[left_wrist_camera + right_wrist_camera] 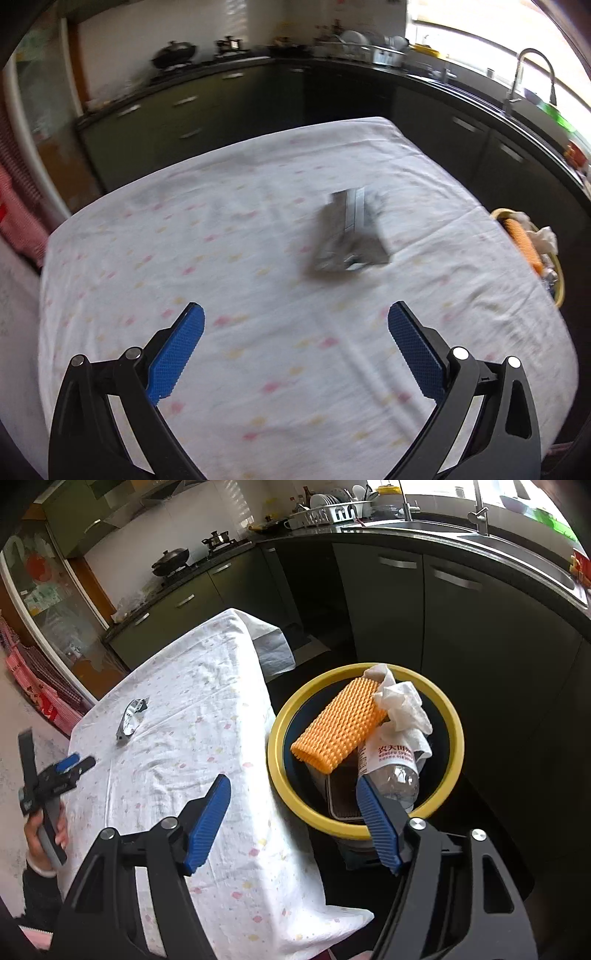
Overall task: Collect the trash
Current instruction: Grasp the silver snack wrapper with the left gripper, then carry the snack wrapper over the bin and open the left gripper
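Observation:
A crumpled silver foil wrapper (349,236) lies on the white cloth-covered table (221,258); it also shows in the right wrist view (131,716). My left gripper (295,347) is open and empty, a short way in front of the wrapper. My right gripper (293,819) is open and empty, hovering above the near rim of a yellow-rimmed trash bin (275,753). The bin holds an orange foam net sleeve (340,725), a crumpled white tissue (400,701), a clear plastic bottle (395,771) and a dark tray. The left gripper also shows in the right wrist view (74,764), held by a hand.
The bin stands on the floor just right of the table's edge (532,251). Dark kitchen cabinets (424,602) and a counter with a sink (532,85) run behind and to the right. A stove with pots (173,563) is at the back left.

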The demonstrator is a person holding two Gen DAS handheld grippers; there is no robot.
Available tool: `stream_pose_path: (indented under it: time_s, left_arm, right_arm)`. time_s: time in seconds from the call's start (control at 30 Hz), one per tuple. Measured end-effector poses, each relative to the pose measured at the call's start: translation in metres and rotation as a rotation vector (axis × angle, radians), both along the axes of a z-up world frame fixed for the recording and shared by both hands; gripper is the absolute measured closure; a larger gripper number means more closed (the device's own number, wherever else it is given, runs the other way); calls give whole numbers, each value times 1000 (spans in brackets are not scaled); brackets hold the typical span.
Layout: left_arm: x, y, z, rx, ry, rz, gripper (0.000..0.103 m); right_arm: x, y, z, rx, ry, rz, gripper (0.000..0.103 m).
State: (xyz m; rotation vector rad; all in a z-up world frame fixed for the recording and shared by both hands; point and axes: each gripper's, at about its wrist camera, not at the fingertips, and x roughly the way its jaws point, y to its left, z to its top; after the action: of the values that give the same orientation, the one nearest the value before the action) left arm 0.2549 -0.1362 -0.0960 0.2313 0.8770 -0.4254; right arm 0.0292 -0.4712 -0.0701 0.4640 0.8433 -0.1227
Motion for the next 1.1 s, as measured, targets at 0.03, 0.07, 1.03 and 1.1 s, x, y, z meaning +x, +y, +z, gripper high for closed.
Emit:
stream_pose_path:
  time_s: [0.03, 0.07, 1.03, 1.1]
  left_arm:
    - [7, -11, 1, 3, 18, -17, 5]
    - [11, -17, 2, 8, 27, -26, 5]
    - [89, -83, -27, 122, 233, -127, 59]
    - [82, -76, -25, 111, 240, -130, 61]
  right_arm:
    - [-2, -1, -1, 10, -7, 2, 35]
    - [-5, 0, -2, 19, -12, 5, 35]
    - [-16, -8, -13, 55, -20, 6, 33]
    - [-16, -7, -12, 52, -20, 8, 33]
